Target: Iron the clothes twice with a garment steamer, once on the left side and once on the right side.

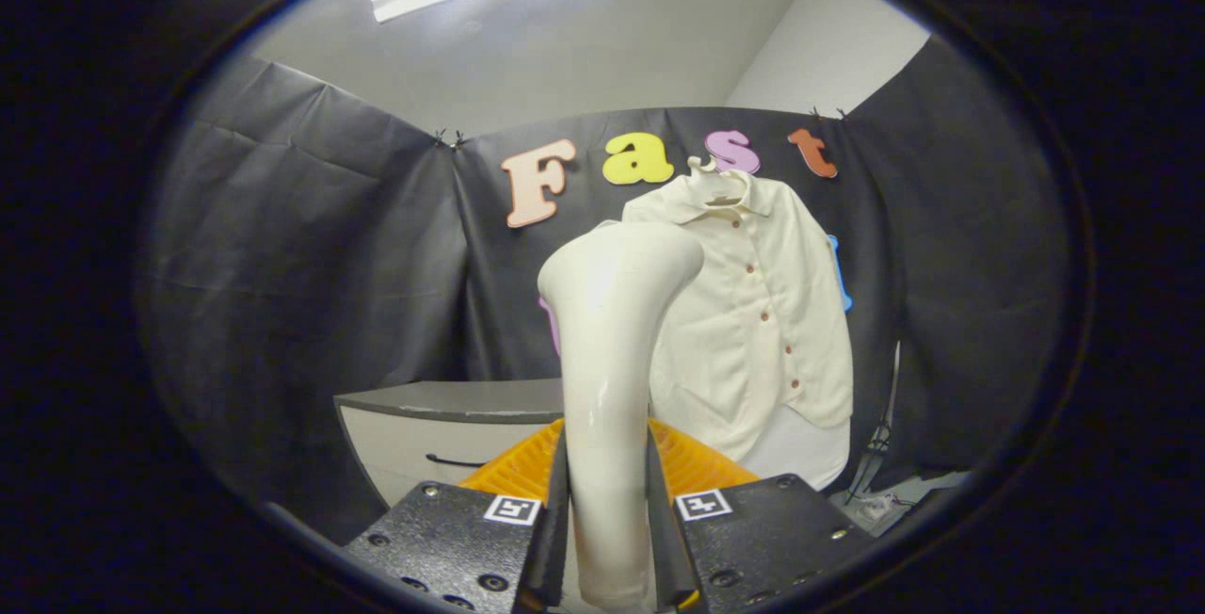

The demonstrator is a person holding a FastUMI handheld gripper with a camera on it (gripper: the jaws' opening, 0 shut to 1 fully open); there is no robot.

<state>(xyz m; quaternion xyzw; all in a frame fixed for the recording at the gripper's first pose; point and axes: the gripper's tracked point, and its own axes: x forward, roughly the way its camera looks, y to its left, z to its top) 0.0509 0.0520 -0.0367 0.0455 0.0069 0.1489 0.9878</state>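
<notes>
A cream garment steamer (607, 360) stands upright between my fingers, its handle squeezed on both sides and its flared head rising above them. My gripper (607, 501) is shut on that handle. Beyond the steamer's head hangs a cream button-up shirt (763, 313) on a white hanger (708, 177) against the black booth wall. The steamer's head covers the shirt's left edge. A white layer shows below the shirt's hem.
A white cabinet with a grey top (442, 426) stands low behind the steamer, left of the shirt. A dark thin stand or cable (885, 426) hangs down right of the shirt, with clutter on the floor beneath it.
</notes>
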